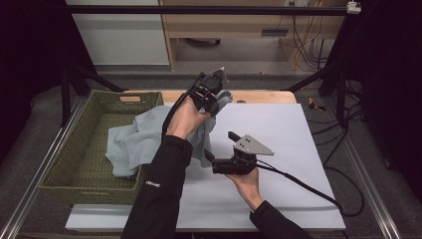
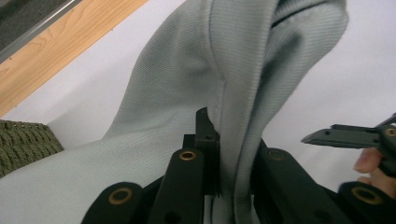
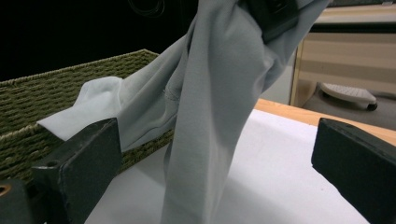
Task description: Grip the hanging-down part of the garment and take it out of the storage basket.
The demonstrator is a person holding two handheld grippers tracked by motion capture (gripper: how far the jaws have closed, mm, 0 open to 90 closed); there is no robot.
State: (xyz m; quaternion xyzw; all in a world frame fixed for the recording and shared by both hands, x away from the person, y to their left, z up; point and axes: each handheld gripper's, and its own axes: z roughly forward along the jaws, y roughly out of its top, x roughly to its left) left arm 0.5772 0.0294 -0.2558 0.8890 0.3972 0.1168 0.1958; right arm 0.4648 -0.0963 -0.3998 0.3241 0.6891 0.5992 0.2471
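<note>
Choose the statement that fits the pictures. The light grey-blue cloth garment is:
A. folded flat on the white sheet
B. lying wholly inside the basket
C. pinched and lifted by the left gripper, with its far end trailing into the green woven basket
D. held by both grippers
C: the left gripper is clamped on a fold of the light grey-blue cloth garment, which trails over the green woven basket, while the right gripper stands open around it.
</note>
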